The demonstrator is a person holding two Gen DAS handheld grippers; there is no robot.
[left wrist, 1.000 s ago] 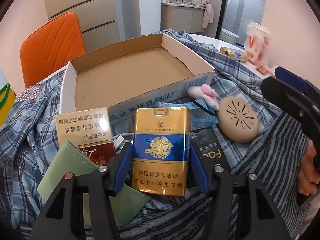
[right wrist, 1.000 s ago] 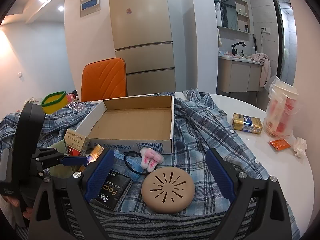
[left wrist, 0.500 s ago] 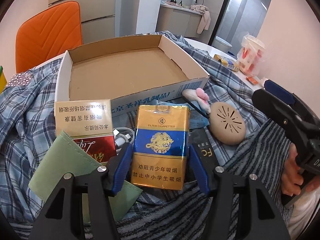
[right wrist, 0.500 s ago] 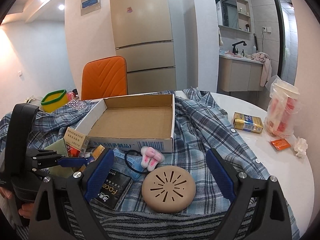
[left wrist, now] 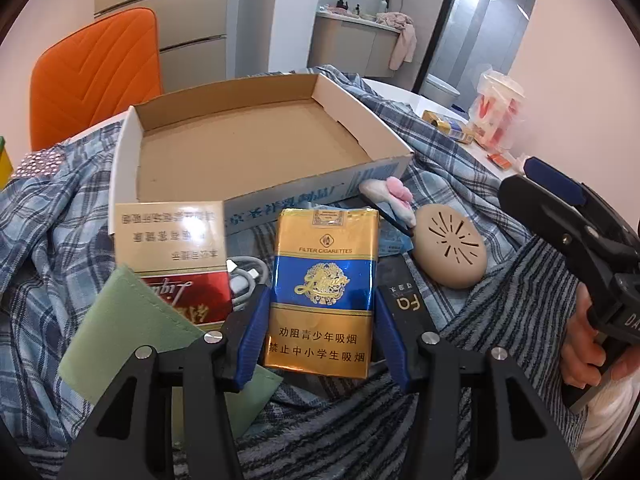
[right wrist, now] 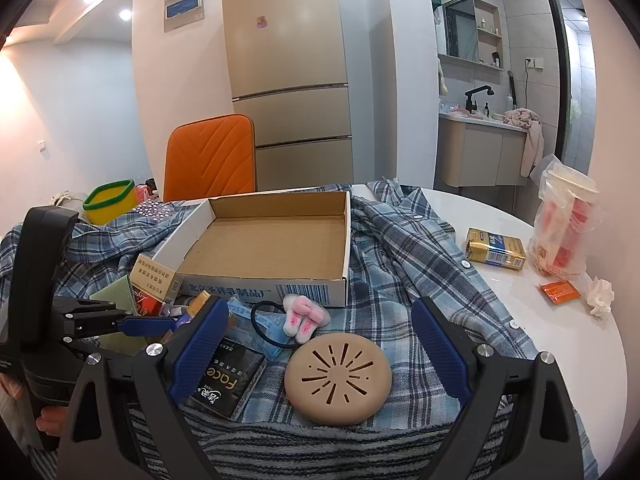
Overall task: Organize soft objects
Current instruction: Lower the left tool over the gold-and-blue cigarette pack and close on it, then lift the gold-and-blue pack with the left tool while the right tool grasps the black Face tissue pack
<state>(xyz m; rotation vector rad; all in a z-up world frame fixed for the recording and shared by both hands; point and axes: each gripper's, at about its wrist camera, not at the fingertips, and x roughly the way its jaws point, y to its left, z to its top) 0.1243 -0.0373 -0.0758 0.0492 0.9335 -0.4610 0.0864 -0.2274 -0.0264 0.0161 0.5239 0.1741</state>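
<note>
The left gripper has just been closing its jaws, now pinching the gold-and-blue cigarette pack just in front of the cardboard box. The right gripper hangs spread wide over the tan round pad, without touching it.

Orange chair ahead of me, tall beige fridge behind it, white walls, ceiling spotlights, bathroom vanity with black tap at right.
</note>
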